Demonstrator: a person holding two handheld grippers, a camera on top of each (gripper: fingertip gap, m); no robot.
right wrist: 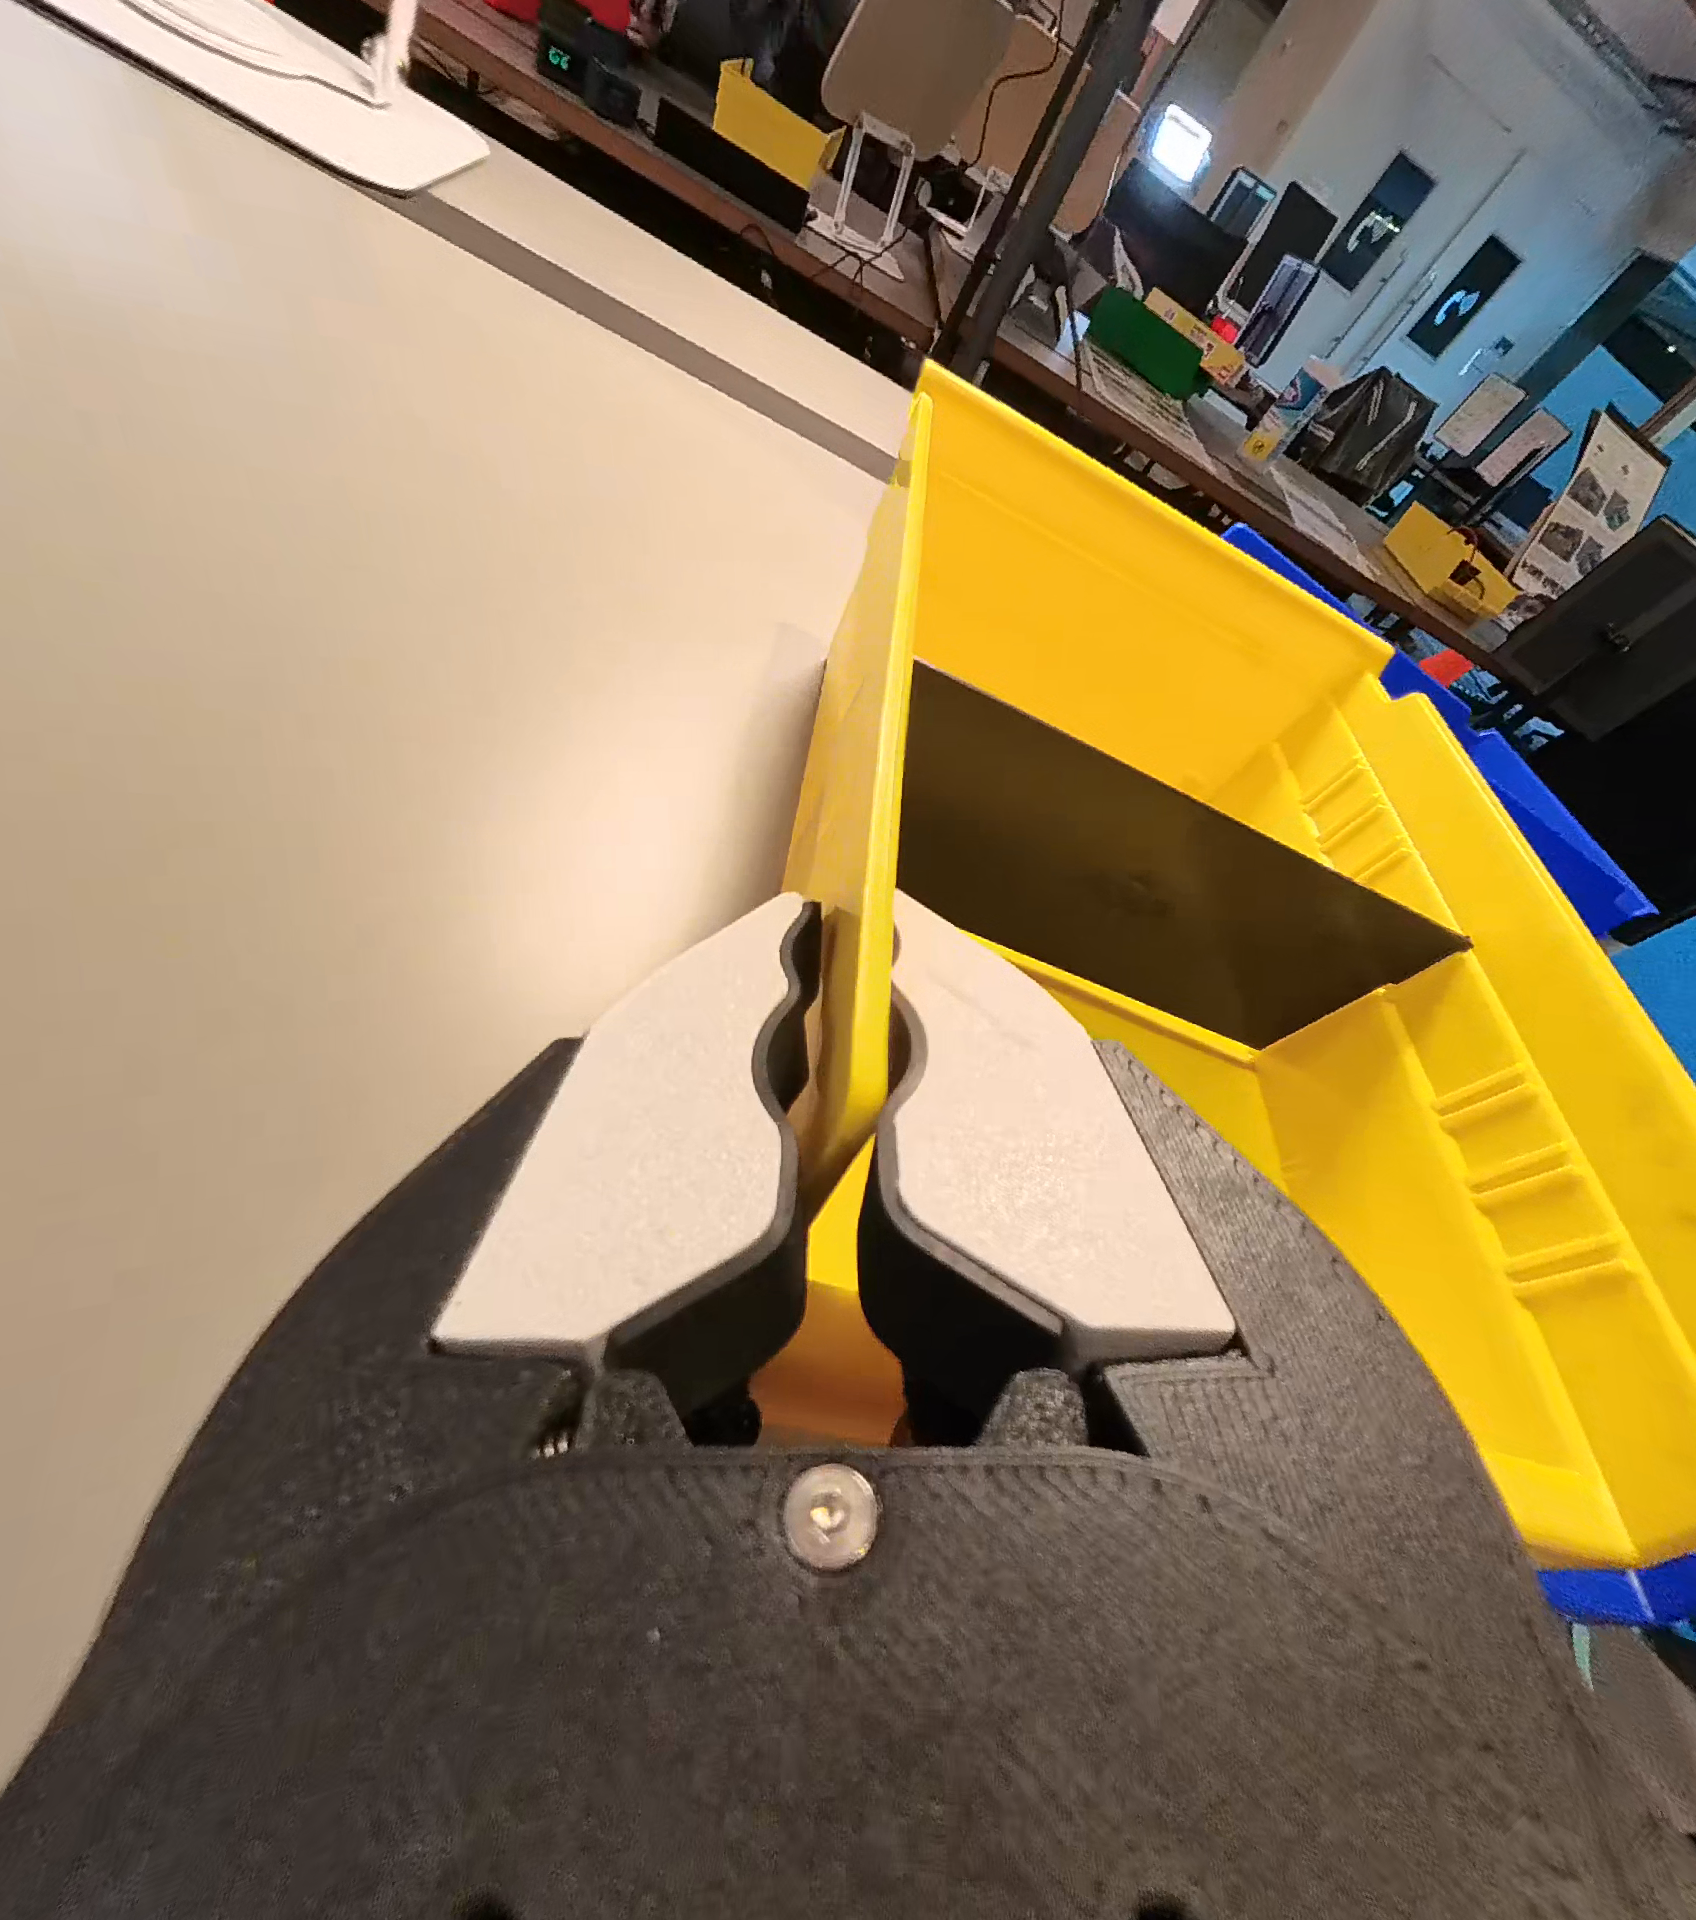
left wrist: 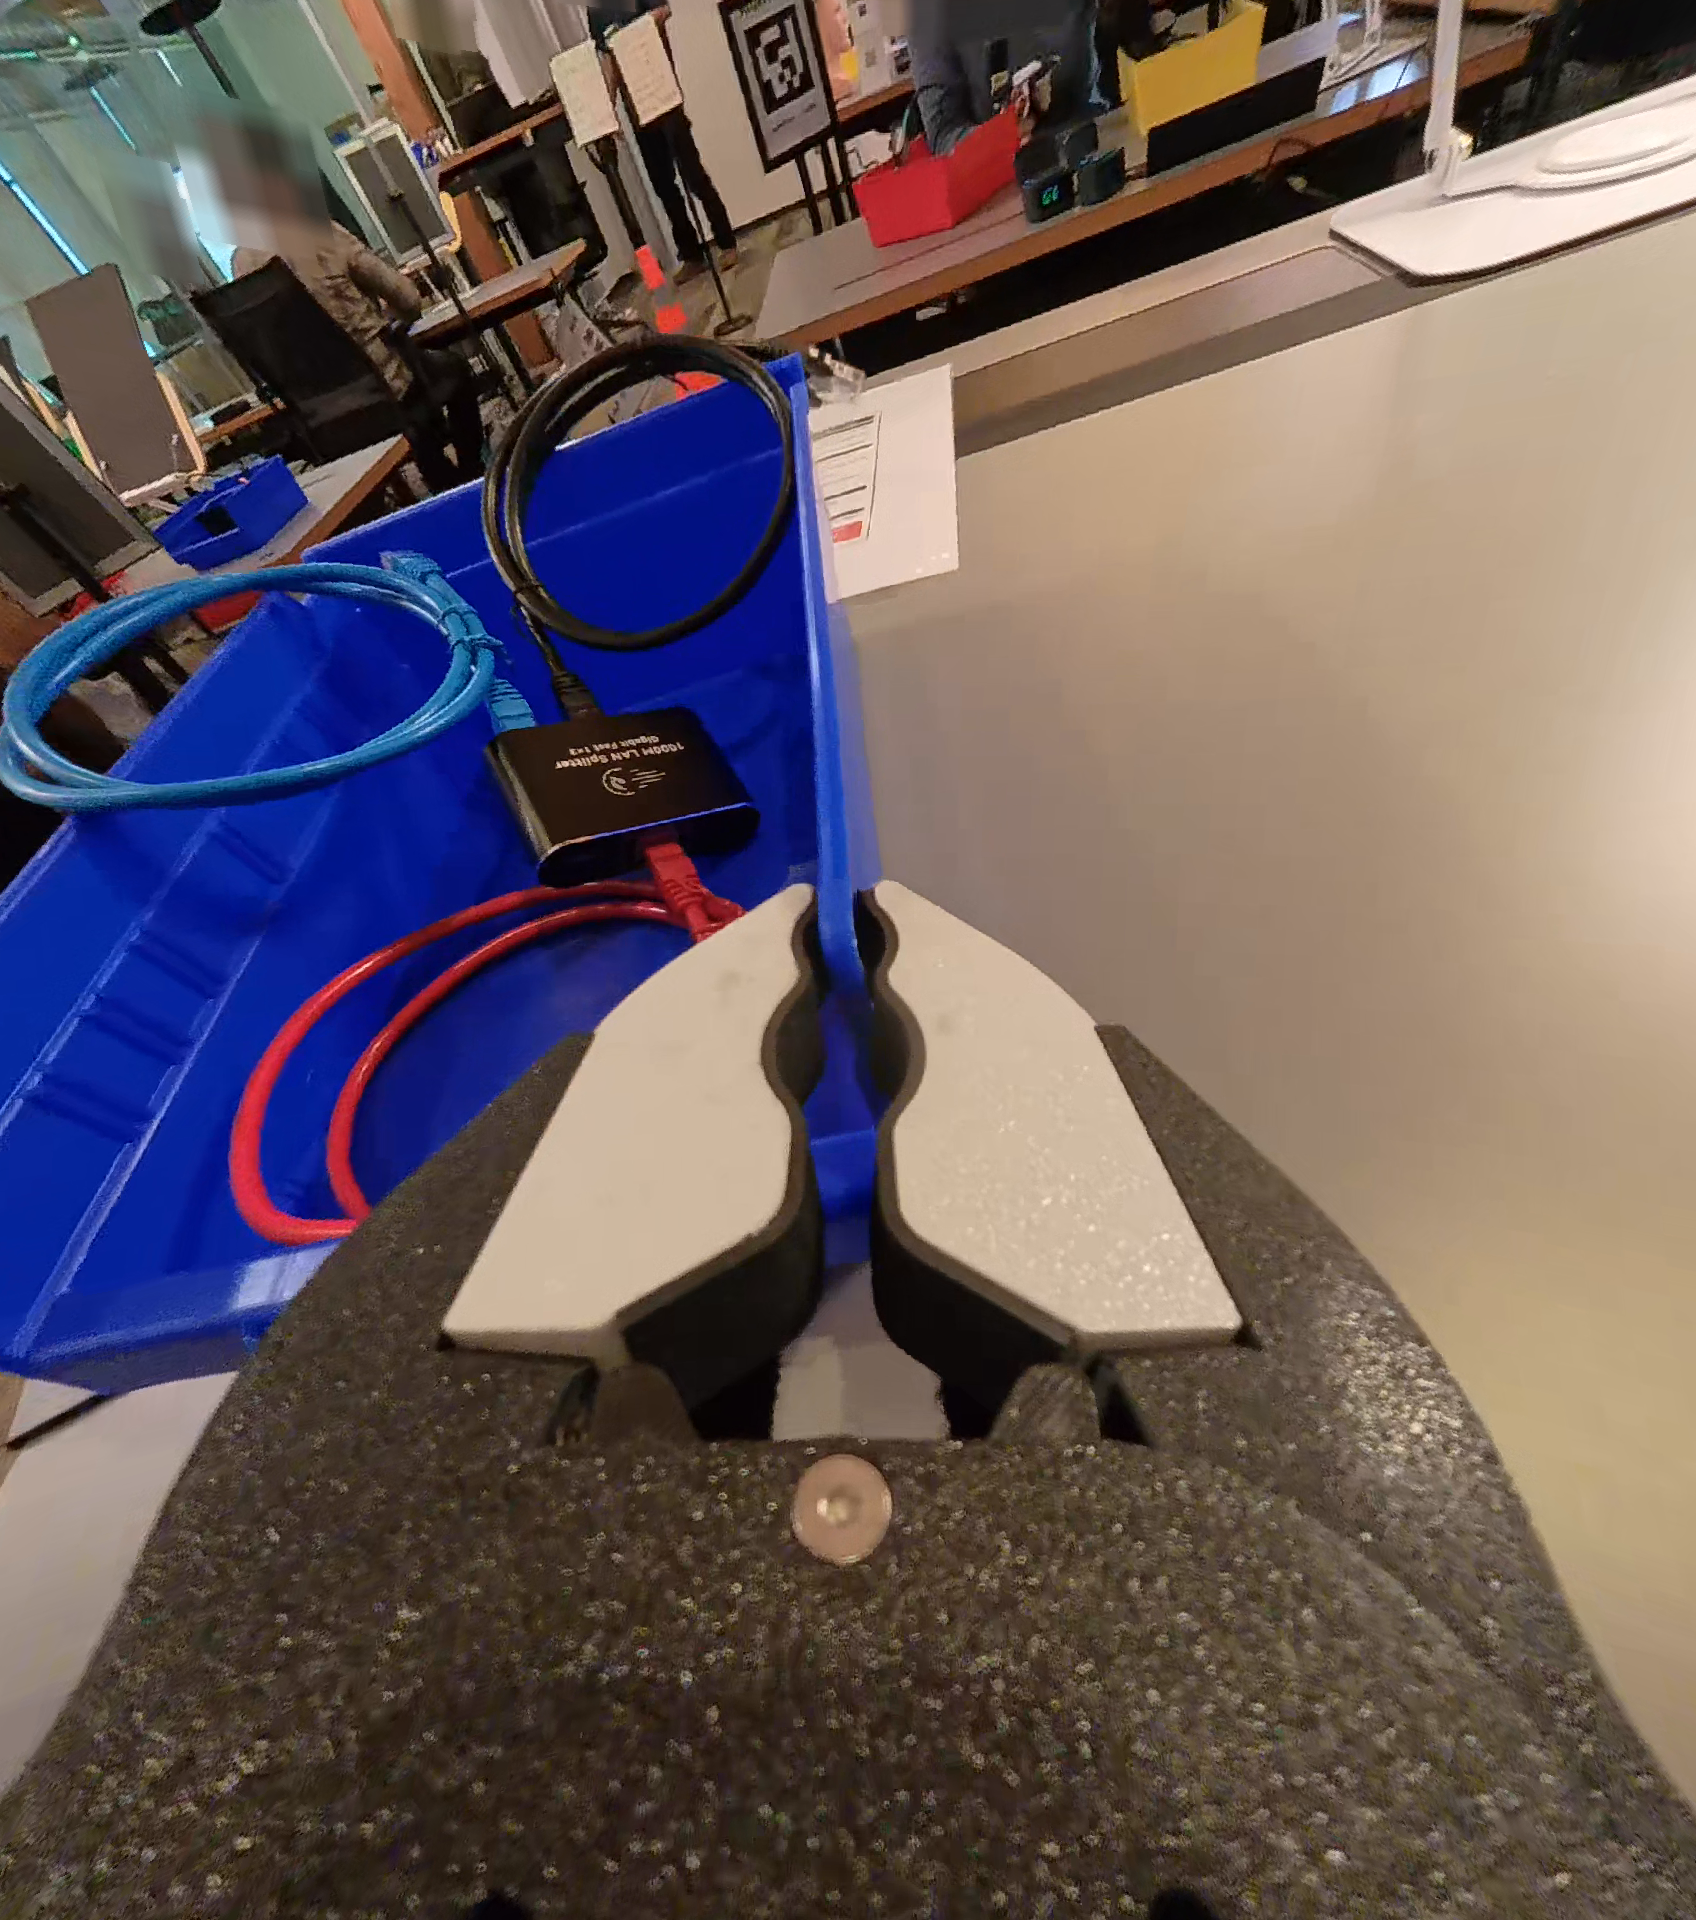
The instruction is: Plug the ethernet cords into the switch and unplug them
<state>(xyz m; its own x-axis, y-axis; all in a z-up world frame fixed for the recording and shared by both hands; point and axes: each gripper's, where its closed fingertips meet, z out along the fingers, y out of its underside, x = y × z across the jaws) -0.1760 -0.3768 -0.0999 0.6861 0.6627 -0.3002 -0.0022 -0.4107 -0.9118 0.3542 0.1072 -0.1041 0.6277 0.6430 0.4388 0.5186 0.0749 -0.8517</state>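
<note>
We hold the blue bin (left wrist: 148, 1039) by its right wall, our left gripper (left wrist: 842, 914) pinched narrow on that thin plastic edge, so neither tool is on a cord at this moment. Inside the bin lies the switch (left wrist: 620, 790), a small black box, and we take it as our landmark. The red cord (left wrist: 304, 1101) has its plug seated in the near face of the switch, and its loop trails toward us along the bin floor. The blue cord (left wrist: 200, 686) sits coiled to the left of the switch; 1 of its plugs rests against the far left corner of the switch, though we cannot tell whether it is seated, and the other plug sticks up free beyond the coil. A black cable (left wrist: 636, 488) leaves the far side of the switch and loops up over the back wall of the bin. Our right gripper (right wrist: 849, 935) is likewise clamped narrow, on the left wall of a yellow bin (right wrist: 1343, 935) that holds only a black divider (right wrist: 1135, 862). We judge the plugging to be partly done at best, with the unplugging left. Both bins occupy our tools, and the blue bin's walls crowd any approach to the switch. A sheet of paper (left wrist: 891, 478) lies on the table (left wrist: 1343, 831) beyond the switch, to the right.
</note>
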